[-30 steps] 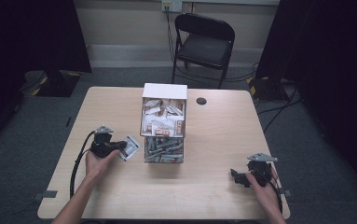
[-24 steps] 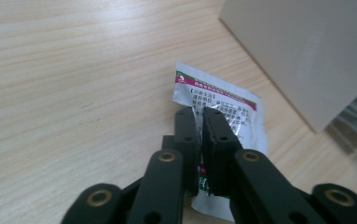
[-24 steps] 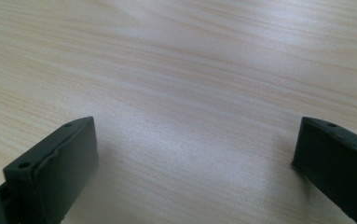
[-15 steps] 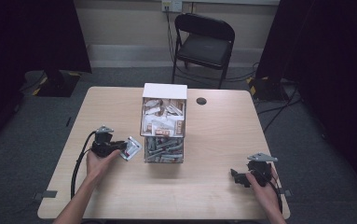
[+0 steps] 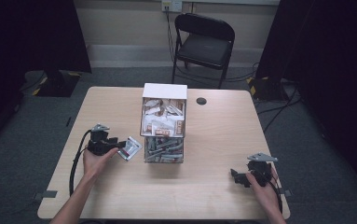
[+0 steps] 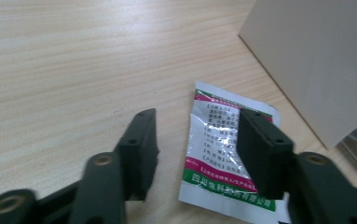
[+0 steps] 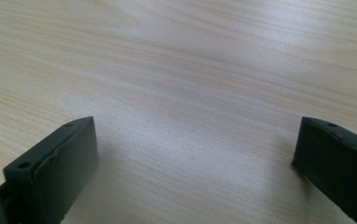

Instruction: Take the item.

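Note:
A small white sachet with red and green bands and printed text lies flat on the wooden table, just left of the stacked display box. My left gripper hovers over the sachet. Its jaws have just been opening, and the sachet lies below and between them with no pad pressing on it. In the high view the left gripper points right at the sachet. My right gripper rests near the table's front right, open over bare wood.
The box has a white top, an upper tier of several pale packets and a clear lower tier of grey ones. A black round disc lies behind it. A folding chair stands beyond the table.
The left gripper's jaws have parted from the sachet, which now lies on the table beside the box. The right hand has stayed put.

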`<state>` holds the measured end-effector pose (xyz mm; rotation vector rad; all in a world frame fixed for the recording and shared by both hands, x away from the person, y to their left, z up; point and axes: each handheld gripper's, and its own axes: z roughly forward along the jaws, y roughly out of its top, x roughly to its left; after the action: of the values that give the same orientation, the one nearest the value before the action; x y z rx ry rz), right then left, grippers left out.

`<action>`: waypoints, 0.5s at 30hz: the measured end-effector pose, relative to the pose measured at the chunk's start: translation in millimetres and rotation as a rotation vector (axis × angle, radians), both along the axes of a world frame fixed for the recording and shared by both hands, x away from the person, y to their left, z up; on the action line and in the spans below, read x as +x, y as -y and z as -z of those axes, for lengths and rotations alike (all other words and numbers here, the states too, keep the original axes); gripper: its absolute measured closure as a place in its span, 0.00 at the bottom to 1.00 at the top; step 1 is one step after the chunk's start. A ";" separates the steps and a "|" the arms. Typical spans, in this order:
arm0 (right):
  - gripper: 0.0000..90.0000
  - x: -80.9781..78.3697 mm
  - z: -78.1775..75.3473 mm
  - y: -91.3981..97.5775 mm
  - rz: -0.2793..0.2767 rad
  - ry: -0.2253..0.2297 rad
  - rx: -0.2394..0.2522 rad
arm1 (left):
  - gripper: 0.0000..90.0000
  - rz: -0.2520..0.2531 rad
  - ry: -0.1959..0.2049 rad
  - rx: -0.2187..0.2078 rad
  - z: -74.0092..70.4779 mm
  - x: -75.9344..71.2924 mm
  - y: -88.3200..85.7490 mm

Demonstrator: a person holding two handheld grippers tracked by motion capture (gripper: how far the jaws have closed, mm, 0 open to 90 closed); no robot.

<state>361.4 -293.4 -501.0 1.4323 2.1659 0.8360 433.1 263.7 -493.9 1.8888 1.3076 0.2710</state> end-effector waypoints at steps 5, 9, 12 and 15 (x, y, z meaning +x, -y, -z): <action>0.00 0.0 0.0 0.0 0.000 0.000 0.000 | 0.37 -0.009 0.032 -0.003 -8.0 -3.6 -2.6; 0.00 0.0 0.0 0.0 0.000 0.000 0.000 | 0.29 -0.013 0.042 -0.008 -12.9 -7.1 -4.1; 0.00 0.0 0.0 0.0 0.000 0.000 0.000 | 0.25 -0.015 0.054 -0.019 -17.6 -9.4 -6.3; 0.00 0.0 0.0 0.0 0.001 0.000 0.000 | 0.22 -0.009 0.062 -0.001 -20.9 -12.3 -8.6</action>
<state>361.4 -293.5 -501.0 1.4324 2.1653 0.8354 420.8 272.3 -473.0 1.8595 1.2749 0.3302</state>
